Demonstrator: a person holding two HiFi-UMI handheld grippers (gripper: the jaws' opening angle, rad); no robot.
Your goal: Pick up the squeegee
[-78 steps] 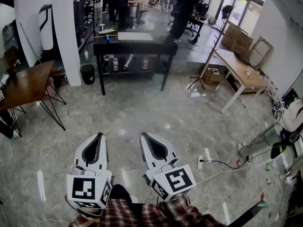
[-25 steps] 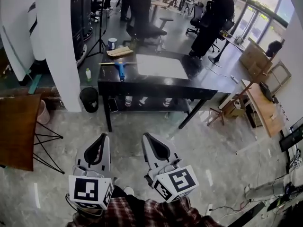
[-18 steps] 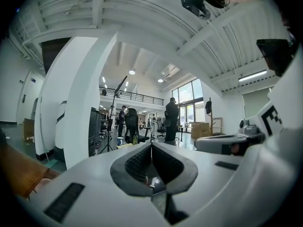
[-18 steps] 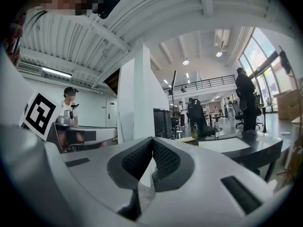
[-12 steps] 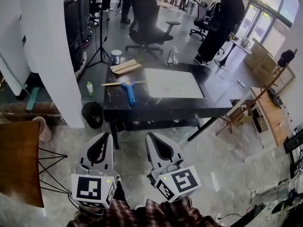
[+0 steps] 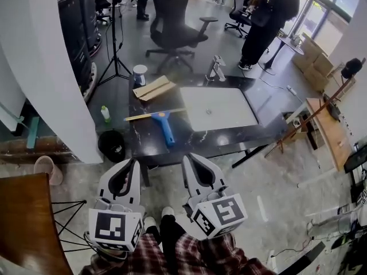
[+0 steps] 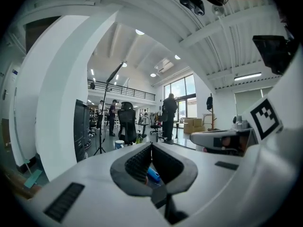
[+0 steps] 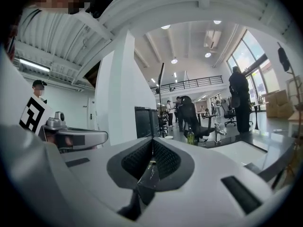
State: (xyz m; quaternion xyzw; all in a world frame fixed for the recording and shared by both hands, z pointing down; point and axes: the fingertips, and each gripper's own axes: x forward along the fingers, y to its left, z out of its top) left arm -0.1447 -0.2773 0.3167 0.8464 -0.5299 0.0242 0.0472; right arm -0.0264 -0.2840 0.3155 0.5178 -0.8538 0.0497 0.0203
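Both the left tool [image 6: 133,161] and the right tool [image 6: 187,157] are clenched empty, near the blue squeegee [image 6: 165,125] lying on the surface [image 6: 229,141].

- Our left gripper [image 6: 133,162] had a white shell that tapered to a point, with a dark teardrop opening.
- Our right gripper [image 6: 187,157] matched it in shape and colour.
- The left cube [image 6: 113,228] and right cube [image 6: 221,215] were white with black square markers.
- The pads [image 7: 139,162] were dark and ribbed.
- We wore red plaid sleeves [image 6: 195,258], dark trousers [image 6: 170,234] and pale shoes [image 6: 167,212].
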